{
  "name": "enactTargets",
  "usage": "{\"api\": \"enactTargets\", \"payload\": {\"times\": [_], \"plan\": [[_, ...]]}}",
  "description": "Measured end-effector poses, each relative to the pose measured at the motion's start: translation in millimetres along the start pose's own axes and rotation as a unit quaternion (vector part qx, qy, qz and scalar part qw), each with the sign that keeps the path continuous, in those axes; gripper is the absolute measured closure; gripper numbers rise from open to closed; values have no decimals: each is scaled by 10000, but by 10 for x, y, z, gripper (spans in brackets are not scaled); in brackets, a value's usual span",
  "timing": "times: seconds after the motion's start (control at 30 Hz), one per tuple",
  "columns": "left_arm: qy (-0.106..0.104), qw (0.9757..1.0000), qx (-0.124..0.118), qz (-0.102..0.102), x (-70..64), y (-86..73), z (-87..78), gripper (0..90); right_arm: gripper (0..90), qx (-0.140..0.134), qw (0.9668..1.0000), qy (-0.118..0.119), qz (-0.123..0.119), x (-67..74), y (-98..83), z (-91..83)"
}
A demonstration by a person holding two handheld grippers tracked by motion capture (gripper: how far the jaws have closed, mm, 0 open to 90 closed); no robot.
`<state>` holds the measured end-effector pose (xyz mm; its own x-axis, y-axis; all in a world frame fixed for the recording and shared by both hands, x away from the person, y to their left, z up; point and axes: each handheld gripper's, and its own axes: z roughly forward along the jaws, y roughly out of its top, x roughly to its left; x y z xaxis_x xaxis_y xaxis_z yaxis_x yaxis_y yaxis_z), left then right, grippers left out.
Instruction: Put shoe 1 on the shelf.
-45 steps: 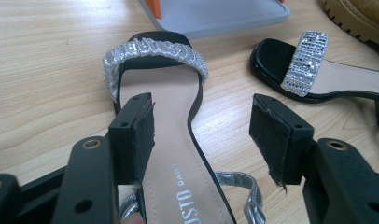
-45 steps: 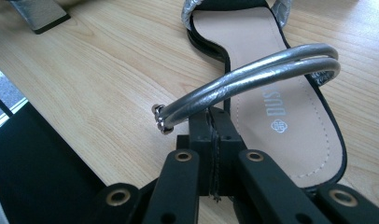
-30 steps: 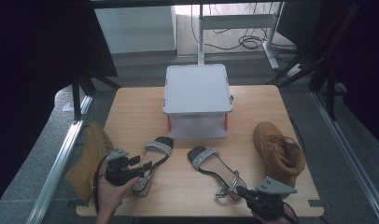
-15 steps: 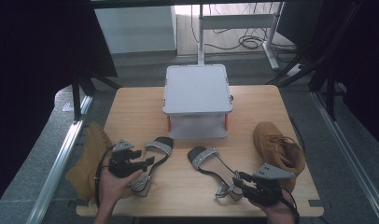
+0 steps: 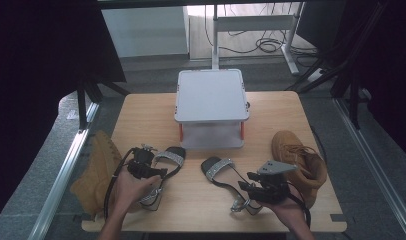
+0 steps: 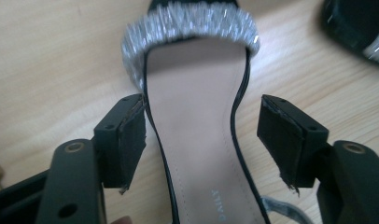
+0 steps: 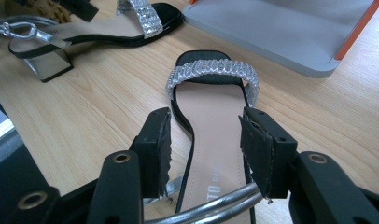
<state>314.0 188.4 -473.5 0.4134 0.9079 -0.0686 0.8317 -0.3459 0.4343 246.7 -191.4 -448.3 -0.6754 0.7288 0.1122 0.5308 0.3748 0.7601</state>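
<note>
Moved: both hands have slid up the table from its near edge since a second ago; both grippers' jaws have just been opening, each with a sandal sole between the pads.
Writing: "DAILY" is printed on the left sandal (image 6: pixel 197 140) insole; "TO" and part of a further word can be read on the right sandal (image 7: pixel 215 140) insole.
Left sandal: black sole, beige insole, glittery silver toe band; it lies on the left half of the table (image 5: pixel 291 107), near the front edge.
Right sandal: same make, with a silver metal ankle strap; it lies right of centre, toe pointing at the box (image 5: pixel 211 95).
Left gripper (image 5: pixel 163 172): black jaws spread wide, pads clear of the sole's edges on both sides.
Right gripper (image 5: pixel 248 187): jaws apart, straddling the sole without pressing it; the strap crosses in front of them.
Box: grey plastic, flat lid, orange clips, at the table's far middle; contents hidden.
Boots: one tan suede boot (image 5: pixel 298 157) with laces at the right edge, another (image 5: pixel 93 172) hanging off the left edge.
Table: pale wood grain.
</note>
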Motion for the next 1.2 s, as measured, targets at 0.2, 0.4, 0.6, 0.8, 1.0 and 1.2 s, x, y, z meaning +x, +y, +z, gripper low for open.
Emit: {"api": "enactTargets", "payload": {"times": [0.2, 0.4, 0.6, 0.8, 1.0, 1.2], "plan": [[298, 9988, 386, 5, -43, 7, 109, 307, 503, 187, 9997, -58, -171, 20, 94, 72], [284, 9973, 673, -86, -45, -1, 232, 314, 484, 414, 9988, -75, -233, 22, 133, 168], [332, 9960, 817, -117, -93, -44, 297, 344, 407, 922, 9951, -213, -276, 0, 211, 335], [410, 9961, 758, -213, -98, -80, 326, 358, 315, 1646, 9852, -310, -369, -2, 241, 549], [291, 9969, 634, -369, -84, -127, 349, 377, 288, 2048, 9782, -290, -203, -57, 161, 667], [303, 9969, 596, -418, -90, -132, 351, 379, 280, 2394, 9703, -285, -187, -68, 114, 761]]}}
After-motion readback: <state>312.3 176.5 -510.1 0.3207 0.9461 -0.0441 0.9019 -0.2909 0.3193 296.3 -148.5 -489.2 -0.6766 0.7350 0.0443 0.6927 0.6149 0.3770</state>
